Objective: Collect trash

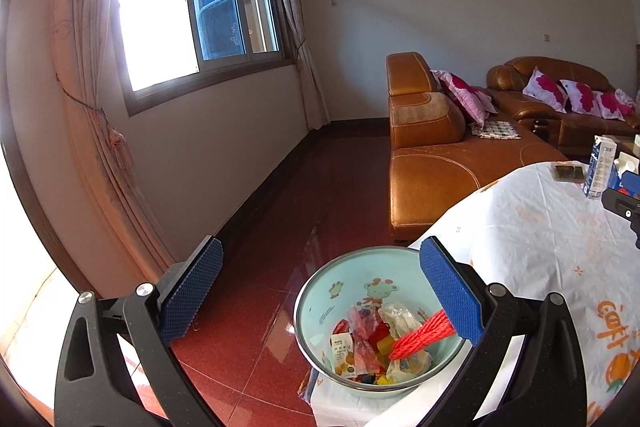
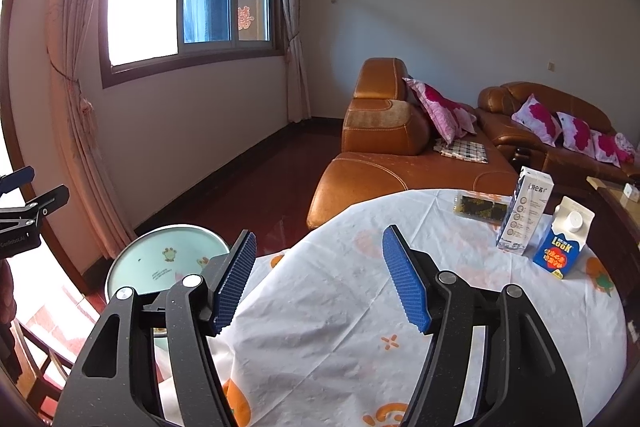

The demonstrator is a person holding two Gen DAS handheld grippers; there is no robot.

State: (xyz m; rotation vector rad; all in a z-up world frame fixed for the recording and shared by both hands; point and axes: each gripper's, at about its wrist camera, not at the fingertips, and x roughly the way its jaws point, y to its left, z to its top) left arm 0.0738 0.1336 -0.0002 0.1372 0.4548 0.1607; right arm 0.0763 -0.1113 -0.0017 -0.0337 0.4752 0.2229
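The left gripper (image 1: 320, 291) is angled downward over the edge of the table (image 1: 532, 227), above a bowl (image 1: 320, 291). Its jaws are spread wide and nothing is grasped between the blue pads (image 1: 192, 291). The right gripper (image 2: 320, 279) is likewise tilted downward, over the white tablecloth (image 2: 340, 327); its jaws are released and empty, with only cloth seen between them.

The pale green bowl, printed inside with cartoon animals, is set at the table's corner. Collected trash is held in it: crumpled wrappers (image 1: 400, 319), a small carton (image 1: 344, 353) with unreadable print, and a red bundle of cord (image 1: 420, 337). The long axis of the bundle is laid diagonally, from the bowl's centre up toward the right pad of the left gripper, which it appears to touch.

At the table's far side, two cartons are stood upright, just beside each other. "LOOK" is printed on the blue carton (image 2: 562, 247); small unreadable text is carried on the taller white carton (image 2: 526, 213). A dark flat packet (image 2: 478, 205) is laid near them. Orange lettering is printed on the cloth but cannot be read.
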